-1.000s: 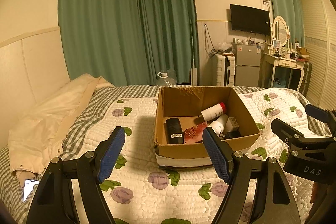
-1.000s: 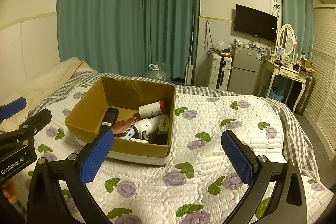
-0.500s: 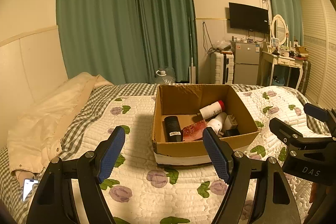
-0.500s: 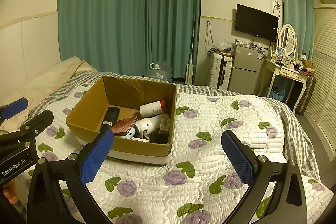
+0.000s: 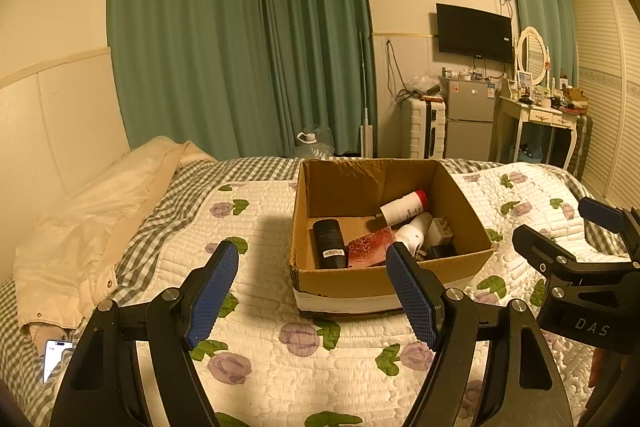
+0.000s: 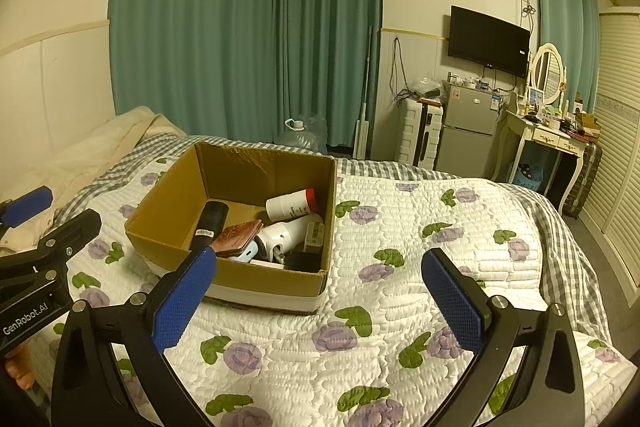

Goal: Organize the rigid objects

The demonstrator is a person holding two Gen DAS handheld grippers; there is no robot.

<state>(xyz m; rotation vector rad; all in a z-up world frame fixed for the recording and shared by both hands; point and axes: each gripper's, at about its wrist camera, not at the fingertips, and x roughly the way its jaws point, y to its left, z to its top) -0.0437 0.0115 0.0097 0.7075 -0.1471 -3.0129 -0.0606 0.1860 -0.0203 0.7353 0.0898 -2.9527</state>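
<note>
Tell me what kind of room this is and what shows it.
Most likely a small bedroom or studio flat. A bed with a flowered quilt fills the foreground, a dressing table with an oval mirror stands by the far wall, and a small fridge sits under a wall-mounted TV.

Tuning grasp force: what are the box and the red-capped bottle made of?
Box: corrugated cardboard, matte brown, with creased walls and white tape along the base. Red-capped bottle: probably smooth white plastic, slight sheen, printed label; glass can't be ruled out.

1 cardboard box (image 5: 384, 281); 2 white bottles (image 5: 404, 207); 1 black cylinder (image 5: 329, 243)
</note>
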